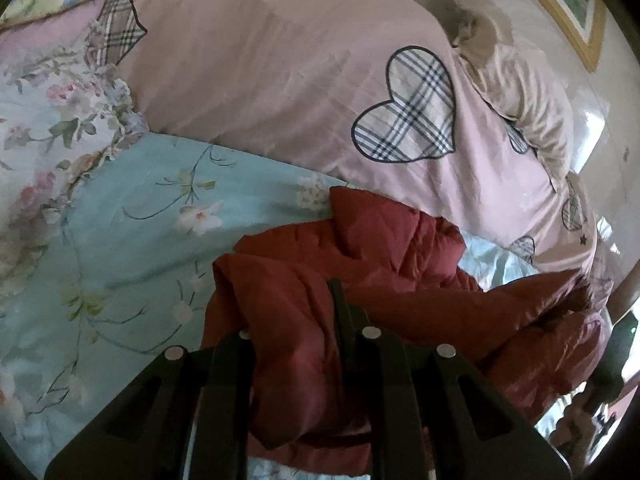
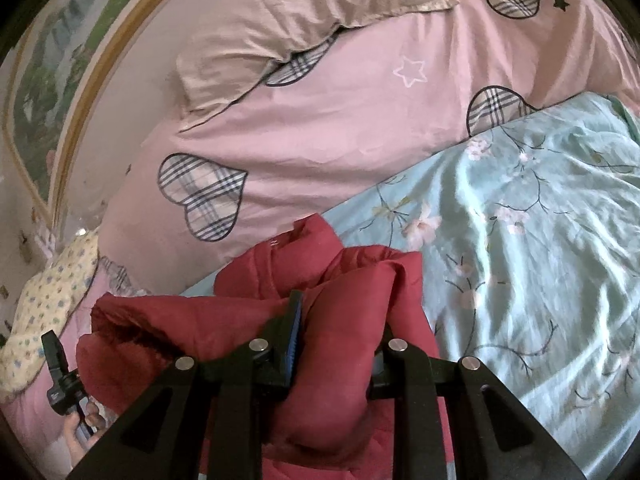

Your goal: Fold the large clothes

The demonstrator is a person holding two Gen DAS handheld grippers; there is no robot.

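Fold in progress, seen from both wrists. The red padded jacket (image 1: 360, 280) lies bunched on the blue floral sheet (image 1: 140, 208) of the bed, just in front of the pink quilt with plaid hearts (image 1: 280, 60). The left gripper (image 1: 296, 320) is nearly closed, with a thick fold of the jacket pinched between its fingers. The right gripper (image 2: 336, 332) is likewise nearly closed on another gathered fold of the same jacket (image 2: 352, 280), its blue pad (image 2: 295, 332) pressed into the fabric.

To do the step well, both held edges should travel together, level and at an even pace, so that the panel between them stays taut and lands flat. The fabric is bulky and slick, so the pinch should bite deep enough not to slip. Which part of the jacket each gripper holds, hem or shoulder, cannot be told because the cloth is crumpled. The held edges should be set down on open sheet, clear of the quilt.
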